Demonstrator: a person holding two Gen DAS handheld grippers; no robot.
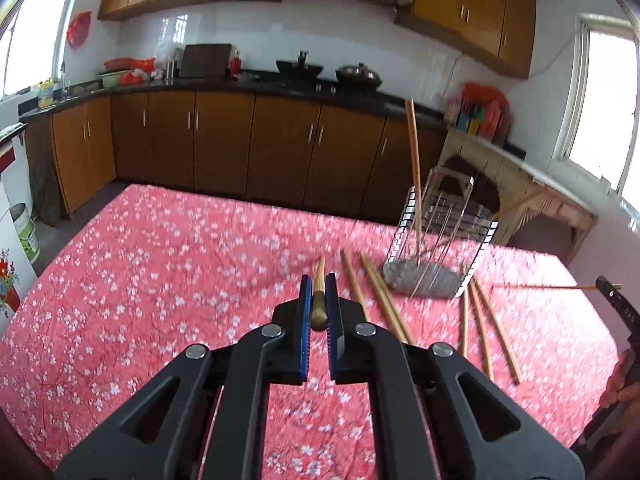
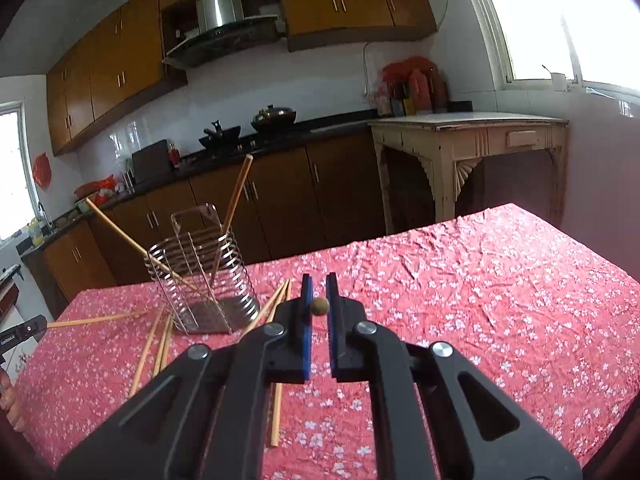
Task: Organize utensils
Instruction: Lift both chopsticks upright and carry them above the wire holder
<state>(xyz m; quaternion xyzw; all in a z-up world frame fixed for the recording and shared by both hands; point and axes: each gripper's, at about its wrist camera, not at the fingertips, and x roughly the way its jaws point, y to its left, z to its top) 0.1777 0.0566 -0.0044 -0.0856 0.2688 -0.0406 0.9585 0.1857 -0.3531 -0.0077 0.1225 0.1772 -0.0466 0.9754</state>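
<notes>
A wire utensil holder stands on the red floral table, with one chopstick upright in it; in the right wrist view the holder has two chopsticks leaning in it. Several wooden chopsticks lie loose around its base. My left gripper is shut on a chopstick pointing forward. My right gripper is shut on a chopstick seen end-on. The right gripper also shows at the far right of the left wrist view, holding a chopstick level.
The red floral tablecloth covers the table. Brown kitchen cabinets and a black counter with pots run behind. A pale wooden side table stands at the back right. More loose chopsticks lie left of the holder.
</notes>
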